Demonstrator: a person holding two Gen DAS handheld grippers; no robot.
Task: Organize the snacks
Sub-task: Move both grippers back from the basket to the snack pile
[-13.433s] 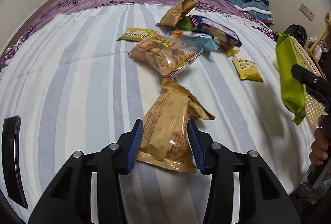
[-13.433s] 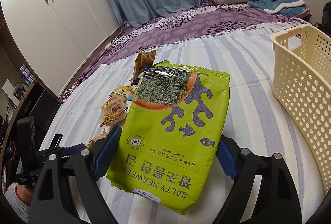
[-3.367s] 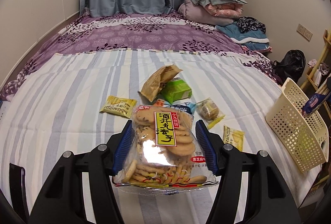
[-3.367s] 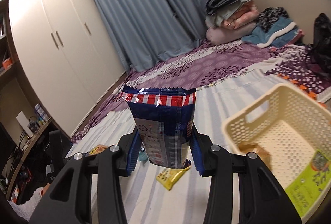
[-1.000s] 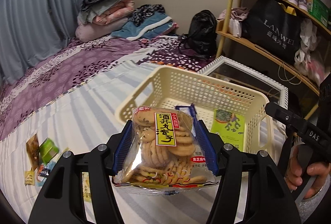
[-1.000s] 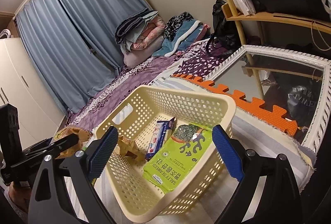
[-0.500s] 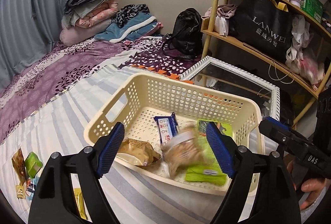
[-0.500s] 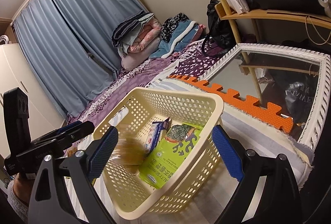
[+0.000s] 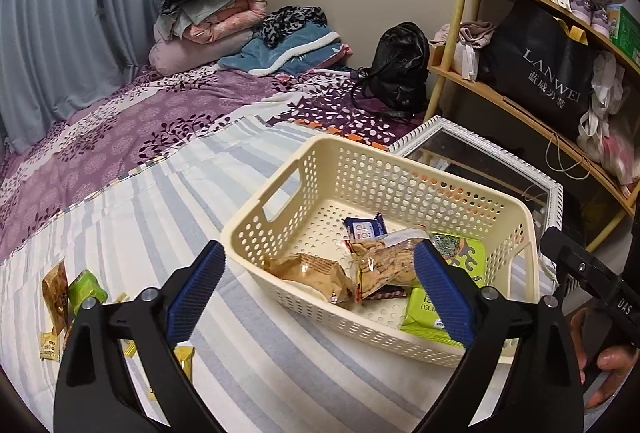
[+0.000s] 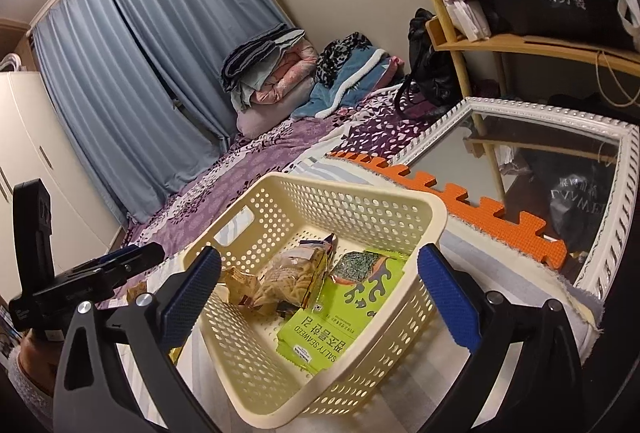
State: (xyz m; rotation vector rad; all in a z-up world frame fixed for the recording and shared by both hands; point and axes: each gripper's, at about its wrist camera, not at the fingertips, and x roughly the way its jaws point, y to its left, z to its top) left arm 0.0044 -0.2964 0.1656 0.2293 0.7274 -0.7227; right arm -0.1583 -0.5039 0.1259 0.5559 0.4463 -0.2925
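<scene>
The cream basket (image 9: 400, 157) (image 10: 360, 185) stands on the striped bed. In it lie a clear cookie bag (image 9: 384, 261) (image 10: 296, 277), a brown packet (image 9: 316, 277) (image 10: 236, 283), a blue packet (image 9: 364, 227) and a green seaweed bag (image 9: 460, 253) (image 10: 336, 325). My left gripper (image 9: 318, 253) hovers over the basket's near side, its jaws opening, nothing between the pads. My right gripper (image 10: 319, 255) faces the basket from the other side, its jaws also opening and empty. Several small snacks (image 9: 86, 289) remain on the bed at left.
A white-framed mirror (image 9: 480, 153) (image 10: 560, 153) lies just beyond the basket, edged by an orange foam mat (image 10: 460, 197). A wooden shelf with a black bag (image 9: 548, 73) stands at right. Folded blankets (image 9: 208, 17) and a black backpack (image 9: 400, 69) sit at the back.
The cookie bag left my left gripper and dropped into the basket, where it now lies still. The left jaws spread wide. The right jaws widened a little.
</scene>
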